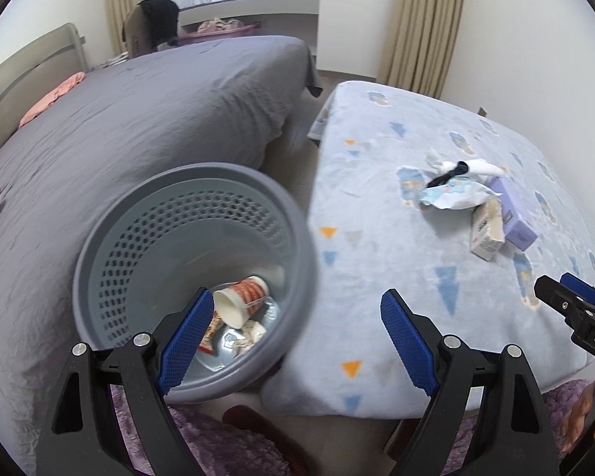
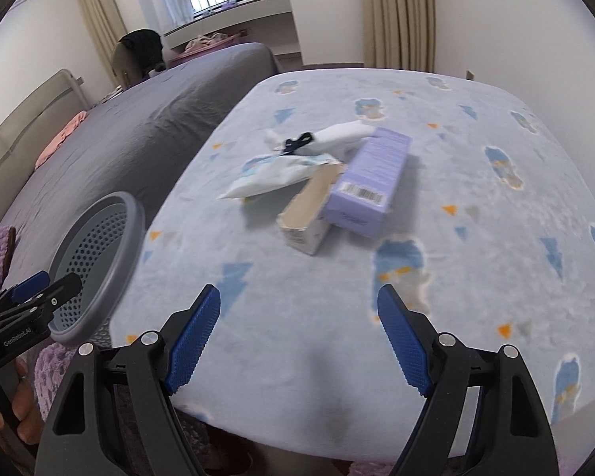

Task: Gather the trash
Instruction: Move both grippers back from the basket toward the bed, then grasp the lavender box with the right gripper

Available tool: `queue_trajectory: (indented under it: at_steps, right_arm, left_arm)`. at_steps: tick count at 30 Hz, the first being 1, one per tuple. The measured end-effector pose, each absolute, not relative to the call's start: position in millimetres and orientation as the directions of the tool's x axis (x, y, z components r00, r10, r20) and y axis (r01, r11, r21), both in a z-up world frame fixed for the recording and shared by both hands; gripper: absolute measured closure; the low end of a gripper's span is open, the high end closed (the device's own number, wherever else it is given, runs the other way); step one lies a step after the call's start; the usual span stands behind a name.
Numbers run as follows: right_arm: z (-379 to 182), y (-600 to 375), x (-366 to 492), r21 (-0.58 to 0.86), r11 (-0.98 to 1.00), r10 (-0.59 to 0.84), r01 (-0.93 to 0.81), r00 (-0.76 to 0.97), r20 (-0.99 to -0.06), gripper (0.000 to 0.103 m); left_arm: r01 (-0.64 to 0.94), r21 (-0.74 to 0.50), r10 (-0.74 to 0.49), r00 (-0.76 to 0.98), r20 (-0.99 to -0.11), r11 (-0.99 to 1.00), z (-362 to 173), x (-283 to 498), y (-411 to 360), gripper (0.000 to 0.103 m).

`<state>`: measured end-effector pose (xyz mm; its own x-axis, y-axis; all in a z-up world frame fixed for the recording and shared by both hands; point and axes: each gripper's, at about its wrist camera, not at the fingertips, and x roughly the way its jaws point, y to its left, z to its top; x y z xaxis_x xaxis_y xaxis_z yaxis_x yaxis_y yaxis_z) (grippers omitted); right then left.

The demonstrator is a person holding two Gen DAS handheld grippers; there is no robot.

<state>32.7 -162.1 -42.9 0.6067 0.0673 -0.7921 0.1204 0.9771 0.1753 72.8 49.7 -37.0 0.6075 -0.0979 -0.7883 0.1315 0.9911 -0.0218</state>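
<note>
A grey perforated trash basket (image 1: 111, 246) stands on the floor between the bed and the table; it holds a paper cup (image 1: 244, 297) and other scraps. My left gripper (image 1: 297, 333) is open and empty over its near rim. On the blue-patterned table (image 2: 476, 277) lies a pile of trash: a purple box (image 2: 373, 182), a small beige carton (image 2: 309, 214), a crumpled blue-white wrapper (image 2: 277, 174) and white tissue with a black bit (image 2: 329, 135). My right gripper (image 2: 297, 333) is open and empty above the table's near edge, short of the pile. The basket also shows in the right wrist view (image 2: 127, 254).
A large bed with a grey cover (image 1: 139, 119) fills the left side. Purple fuzzy fabric (image 1: 210, 436) lies below the grippers. Curtains (image 1: 420, 20) and a window ledge are at the back. The pile also shows in the left wrist view, with the purple box (image 1: 515, 214) at its right.
</note>
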Motion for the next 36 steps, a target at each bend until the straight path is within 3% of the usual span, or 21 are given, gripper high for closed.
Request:
queue_trajectory:
  at_steps: [20,36]
  right_arm:
    - [-54.2,-228.3,96.9,0.206,0.948,0.021,0.244,0.597,-0.802,0.025]
    - [-89.4,-248.5,114.4,0.115,0.940,-0.076,0.321,0.525,-0.847,0.025]
  left_arm:
    - [0.214,-0.019,-0.145,0.593,-0.792,0.977,-42.4,105.7,-12.5,0.017]
    - [0.225,-0.022,-0.149,0.564,-0.813,0.974,-57.1,121.9,-26.8,0.017]
